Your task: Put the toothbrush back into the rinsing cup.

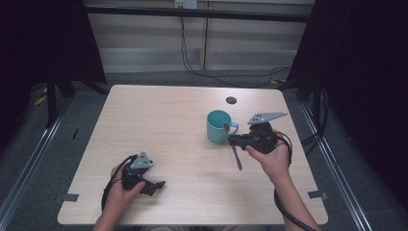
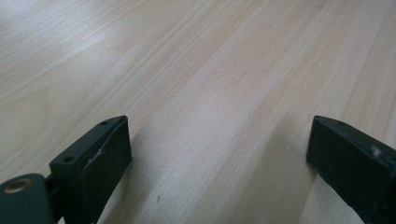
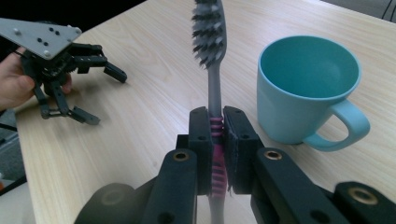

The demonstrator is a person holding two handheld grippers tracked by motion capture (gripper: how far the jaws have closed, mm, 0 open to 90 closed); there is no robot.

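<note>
A toothbrush with a grey neck and a pink ribbed handle stands upright between the jaws of my right gripper, which is shut on it. In the high view the toothbrush hangs pink end down from the right gripper, just right of a teal mug. The mug stands upright and looks empty, with its handle toward the gripper. My left gripper rests low at the table's front left, its jaws wide apart. The left gripper has only bare wood between its jaws.
The light wooden table has a small dark round disc near its far edge. Black curtains and metal rails flank the table. From the right gripper view, the left gripper and a hand show far left.
</note>
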